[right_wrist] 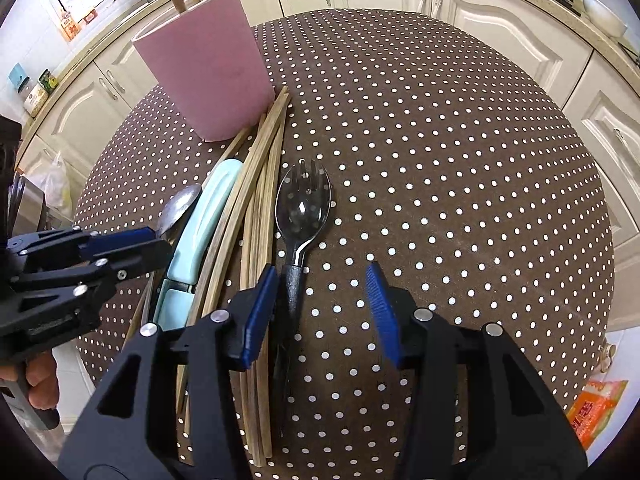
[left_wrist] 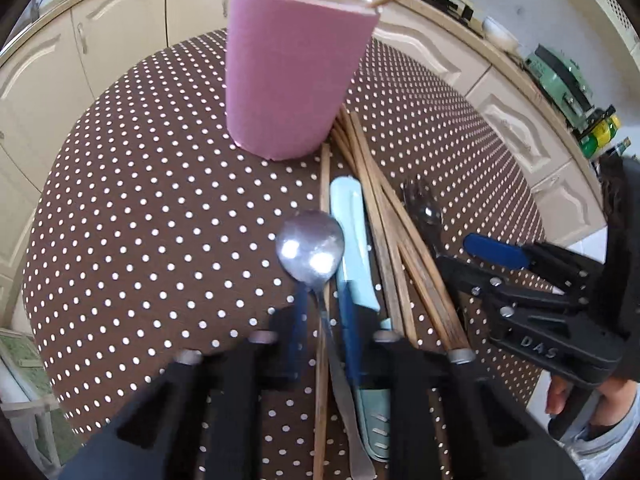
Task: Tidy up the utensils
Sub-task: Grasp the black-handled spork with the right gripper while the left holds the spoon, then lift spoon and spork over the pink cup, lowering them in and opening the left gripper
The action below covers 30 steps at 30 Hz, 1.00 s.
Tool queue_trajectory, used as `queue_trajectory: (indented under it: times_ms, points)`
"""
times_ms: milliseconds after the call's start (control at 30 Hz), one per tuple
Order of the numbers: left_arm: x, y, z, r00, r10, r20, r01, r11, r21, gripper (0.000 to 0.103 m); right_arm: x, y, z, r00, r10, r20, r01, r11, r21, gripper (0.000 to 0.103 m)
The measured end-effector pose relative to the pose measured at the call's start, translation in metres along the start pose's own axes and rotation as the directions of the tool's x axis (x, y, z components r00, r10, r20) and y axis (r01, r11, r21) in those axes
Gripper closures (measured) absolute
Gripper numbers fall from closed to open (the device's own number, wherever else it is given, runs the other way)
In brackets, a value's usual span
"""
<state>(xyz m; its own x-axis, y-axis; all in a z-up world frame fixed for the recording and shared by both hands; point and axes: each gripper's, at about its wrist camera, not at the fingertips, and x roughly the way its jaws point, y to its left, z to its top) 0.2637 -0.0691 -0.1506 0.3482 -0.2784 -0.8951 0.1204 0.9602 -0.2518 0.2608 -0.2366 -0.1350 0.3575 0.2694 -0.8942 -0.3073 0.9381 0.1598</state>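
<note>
A pink cup (left_wrist: 292,76) stands on the polka-dot table with two chopsticks in it; it also shows in the right wrist view (right_wrist: 208,68). A metal spoon (left_wrist: 312,248) lies between my left gripper's (left_wrist: 326,320) fingers, which stand narrowly apart around its handle. Beside it lie a light blue knife (left_wrist: 352,240), several wooden chopsticks (left_wrist: 400,240) and a black spork (right_wrist: 302,208). My right gripper (right_wrist: 320,312) is open, its left pad by the spork's handle. The spoon's bowl (right_wrist: 176,208) also shows in the right wrist view.
The round table (right_wrist: 460,160) has a brown cloth with white dots. Cream kitchen cabinets (right_wrist: 500,20) ring it. An orange packet (right_wrist: 596,408) lies off the table's right edge. A white bowl (right_wrist: 604,16) sits on the counter.
</note>
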Motion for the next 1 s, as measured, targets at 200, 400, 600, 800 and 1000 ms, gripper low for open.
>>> queue_trajectory:
  times_ms: [200, 400, 600, 800, 1000]
  points:
    - [0.002, 0.003, 0.003, 0.999, -0.028, 0.019, 0.028, 0.999, -0.025, 0.099, 0.000, 0.000, -0.001, 1.000, -0.003, -0.011, 0.003, 1.000, -0.006, 0.057]
    - [-0.012, 0.009, -0.003, 0.998, -0.056, 0.035, 0.057, 0.998, -0.032, 0.099, 0.005, 0.007, 0.009, 0.998, -0.038, -0.049, 0.037, 0.999, -0.027, 0.067]
    - [-0.039, 0.038, -0.015, 0.995, -0.079, 0.065, 0.081, 0.996, -0.036, 0.100, 0.011, 0.018, 0.017, 0.991, -0.101, -0.084, 0.092, 0.991, -0.096, 0.082]
    - [-0.058, 0.043, -0.020, 0.990, -0.095, 0.106, 0.100, 0.994, -0.041, 0.100, 0.009, 0.026, 0.015, 0.996, -0.074, -0.049, 0.070, 0.994, -0.085, 0.091]
    - [-0.097, 0.046, -0.027, 0.968, -0.113, 0.223, 0.120, 0.993, -0.017, 0.100, -0.023, 0.018, 0.008, 0.995, -0.034, 0.097, 0.037, 0.999, -0.024, 0.091]
